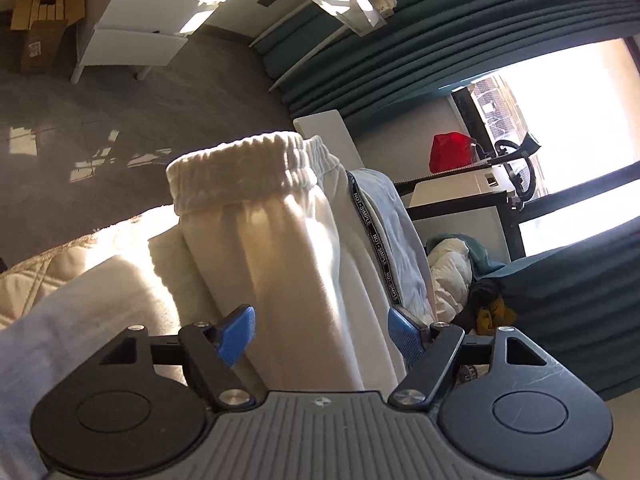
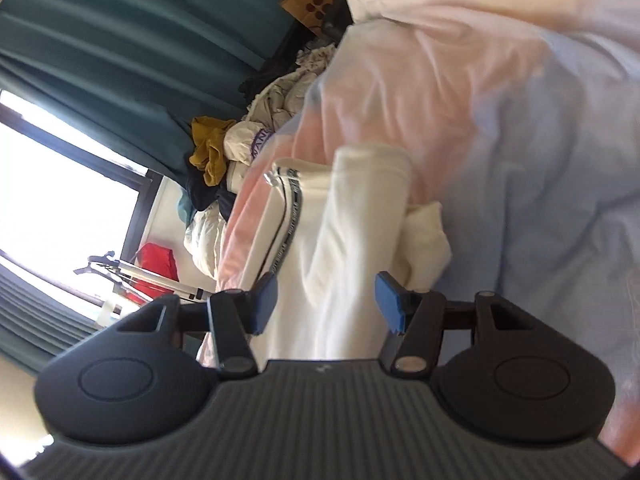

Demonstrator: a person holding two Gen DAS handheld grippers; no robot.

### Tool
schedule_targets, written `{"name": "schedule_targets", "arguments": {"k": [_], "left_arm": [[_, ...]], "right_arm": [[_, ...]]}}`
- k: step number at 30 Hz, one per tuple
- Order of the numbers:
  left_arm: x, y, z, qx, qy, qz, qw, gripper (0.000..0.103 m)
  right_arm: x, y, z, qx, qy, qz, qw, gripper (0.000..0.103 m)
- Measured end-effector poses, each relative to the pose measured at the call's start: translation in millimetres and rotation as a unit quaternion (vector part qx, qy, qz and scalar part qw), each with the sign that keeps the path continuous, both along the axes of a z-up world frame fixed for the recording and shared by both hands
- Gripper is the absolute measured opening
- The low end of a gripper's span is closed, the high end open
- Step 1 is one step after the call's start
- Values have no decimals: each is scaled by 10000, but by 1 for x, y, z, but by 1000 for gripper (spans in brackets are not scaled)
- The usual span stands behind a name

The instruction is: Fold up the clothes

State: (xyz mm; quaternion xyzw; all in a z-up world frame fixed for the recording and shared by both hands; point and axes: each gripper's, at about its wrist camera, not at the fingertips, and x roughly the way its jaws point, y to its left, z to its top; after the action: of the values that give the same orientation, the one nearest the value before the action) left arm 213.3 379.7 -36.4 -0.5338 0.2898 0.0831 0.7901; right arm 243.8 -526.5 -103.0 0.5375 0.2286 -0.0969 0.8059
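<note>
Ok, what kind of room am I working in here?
Most likely a bedroom in a home. The cream sweatpants lie on a bed with a pale blue sheet and a quilted cover. Teal curtains hang by a bright window, and a heap of unfolded laundry sits beside the bed.

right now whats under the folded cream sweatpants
The cream sweatpants lie on a pale blue sheet, with a quilted beige cover at the bed's edge. What lies directly beneath the folded layers is covered.

Black ribbon [image 1: 374,236] on cream trousers [image 1: 288,248] reads "NOT·SIMPLE".
</note>
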Motion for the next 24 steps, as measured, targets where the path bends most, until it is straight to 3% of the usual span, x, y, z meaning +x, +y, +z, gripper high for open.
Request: {"name": "schedule_targets", "arguments": {"k": [5, 9, 12, 13, 14, 15, 16, 17, 20, 24], "left_arm": [[3, -2, -44, -514, 27, -100, 9986, 72], [32, -8, -69, -443, 133, -59, 9989, 69], [55, -8, -75, -355, 108, 73, 9993, 58], [62, -7, -76, -331, 118, 124, 9993, 51], [67, -7, -76, -287, 164, 162, 9993, 37], [70, -7, -75, -202, 195, 168, 9995, 31], [72, -7, -73, -106, 204, 173, 9996, 23], [72, -9, -71, 13, 161, 174, 9997, 18], [61, -18, -64, 264, 95, 281, 9992, 12], [37, -11, -43, 160, -112, 315, 9993, 10]], "right_arm": [[10, 13, -36, 370, 218, 422, 9982, 57], [41, 22, -53, 327, 175, 495, 9981, 57], [58, 23, -57, 134, 73, 351, 9993, 57], [62, 23, -58, 66, 36, 280, 9996, 57], [66, 23, -58, -2, 0, 209, 9998, 53], [70, 23, -58, -70, -37, 138, 9999, 48], [72, 24, -57, -163, -42, 75, 9998, 31], [72, 25, -56, -267, -30, 39, 9996, 27], [64, 28, -45, -404, -185, -84, 9990, 17], [42, 31, -21, -427, -431, -215, 9979, 16]]}}
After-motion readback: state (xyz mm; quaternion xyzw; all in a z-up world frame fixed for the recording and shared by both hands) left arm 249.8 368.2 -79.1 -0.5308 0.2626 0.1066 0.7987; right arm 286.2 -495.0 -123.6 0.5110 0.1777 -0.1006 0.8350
